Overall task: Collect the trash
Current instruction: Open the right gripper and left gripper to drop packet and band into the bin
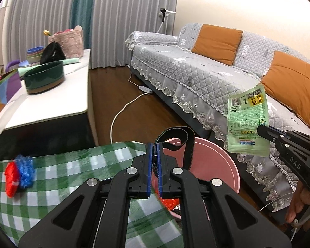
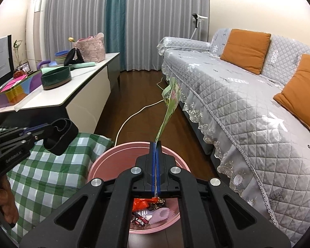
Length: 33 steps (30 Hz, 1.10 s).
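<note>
Two pieces hang over the round pink plastic bin [image 2: 134, 155], which already holds wrappers: the left hand-held gripper [image 1: 154, 165] is clamped on a black strap loop [image 1: 181, 142], the right hand-held gripper [image 2: 155, 165] on a flat green packet [image 2: 171, 99]; a red-and-blue crumpled wrapper [image 1: 19, 174] waits on the green checked cloth [image 1: 72, 175].

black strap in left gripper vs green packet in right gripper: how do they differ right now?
The black strap is a dark band curled into loops; the green packet is a flat, pale, printed pouch. The strap stays bunched close to the left gripper; the packet sticks out well past the right gripper, pinched at one edge. The strap looks thick and plain; the packet is thin and bends slightly. Both are clamped in shut jaws above the pink bin.
</note>
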### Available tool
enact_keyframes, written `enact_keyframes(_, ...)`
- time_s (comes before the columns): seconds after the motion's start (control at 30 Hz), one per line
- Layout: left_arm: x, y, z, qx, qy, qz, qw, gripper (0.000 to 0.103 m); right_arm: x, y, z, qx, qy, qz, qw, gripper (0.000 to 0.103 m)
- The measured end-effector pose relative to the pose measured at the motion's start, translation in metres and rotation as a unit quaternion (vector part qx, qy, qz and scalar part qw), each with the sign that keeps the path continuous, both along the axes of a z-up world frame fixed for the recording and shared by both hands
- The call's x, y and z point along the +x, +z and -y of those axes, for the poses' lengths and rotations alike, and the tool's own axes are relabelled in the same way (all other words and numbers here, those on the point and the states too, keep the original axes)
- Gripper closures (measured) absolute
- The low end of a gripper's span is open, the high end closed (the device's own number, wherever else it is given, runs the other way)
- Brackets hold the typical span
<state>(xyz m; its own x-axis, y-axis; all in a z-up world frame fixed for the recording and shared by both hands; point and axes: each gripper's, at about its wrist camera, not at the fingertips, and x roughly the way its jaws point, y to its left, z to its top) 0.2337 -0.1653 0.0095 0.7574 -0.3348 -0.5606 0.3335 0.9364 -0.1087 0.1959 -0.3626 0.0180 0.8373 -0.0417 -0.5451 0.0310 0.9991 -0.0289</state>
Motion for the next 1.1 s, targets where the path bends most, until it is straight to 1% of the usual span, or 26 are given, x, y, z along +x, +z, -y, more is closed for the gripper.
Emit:
enact_keyframes(0.4,0.019,-0.006,0.022,0.005,-0.019,-0.012,0.9997,0.098,0.005,-0.004,0.009,0.010,-0.009,-0.003,1.000,0.102)
enact_keyframes(0.47,0.021,-0.006,0.026,0.009,-0.021,-0.016,0.9996,0.098,0.005,-0.004,0.009,0.006,-0.012,-0.004,1.000,0.100)
enact_keyframes(0.5,0.022,-0.007,0.026,0.010,-0.019,-0.019,0.9996,0.092,0.006,-0.004,0.010,0.002,-0.016,-0.005,1.000,0.097)
enact_keyframes(0.53,0.023,-0.008,0.025,0.009,-0.017,-0.021,0.9996,0.088,0.008,-0.005,0.010,-0.003,-0.020,-0.009,1.000,0.085)
enact_keyframes(0.57,0.023,-0.008,0.023,0.004,-0.015,-0.024,0.9996,0.083,0.008,-0.007,0.012,-0.003,-0.026,-0.014,1.000,0.070)
enact_keyframes(0.63,0.021,-0.009,0.020,0.001,-0.011,-0.027,0.9996,0.083,0.009,-0.007,0.016,0.006,-0.034,-0.013,0.999,0.060)
enact_keyframes(0.77,0.012,-0.004,0.013,0.004,-0.009,-0.023,0.9997,0.083,0.008,-0.005,0.015,0.012,-0.037,-0.010,0.999,0.059)
enact_keyframes(0.9,0.001,0.004,0.002,0.006,-0.005,-0.016,0.9998,0.083,0.007,-0.004,0.007,0.007,-0.030,-0.007,0.999,0.058)
enact_keyframes(1.1,-0.021,0.018,-0.023,0.008,0.005,-0.004,0.9999,0.083,0.000,0.002,-0.006,0.003,-0.020,0.004,1.000,0.058)
